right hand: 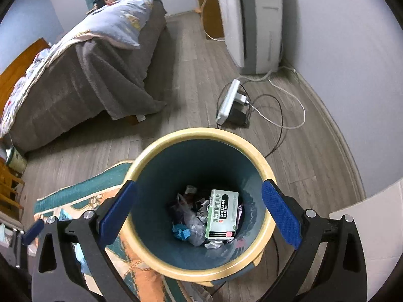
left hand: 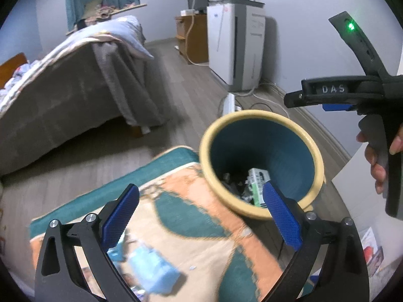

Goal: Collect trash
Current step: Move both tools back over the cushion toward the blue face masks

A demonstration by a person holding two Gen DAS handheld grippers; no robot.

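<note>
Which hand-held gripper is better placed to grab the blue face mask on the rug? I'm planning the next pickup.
Left, probably. The left hand-held gripper is open above the rug, the blue face mask just below its fingers. The right hand-held gripper hangs open over the trash bin.

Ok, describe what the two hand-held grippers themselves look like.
Both match: the left hand-held gripper and the right hand-held gripper have black linkage frames with silver pivot bolts, and flat fingers faced with blue dimpled pads. From the left wrist view, the right one shows white "DAS" lettering, a curved black strut with a green light, and a grey trigger under bare fingers.
</note>
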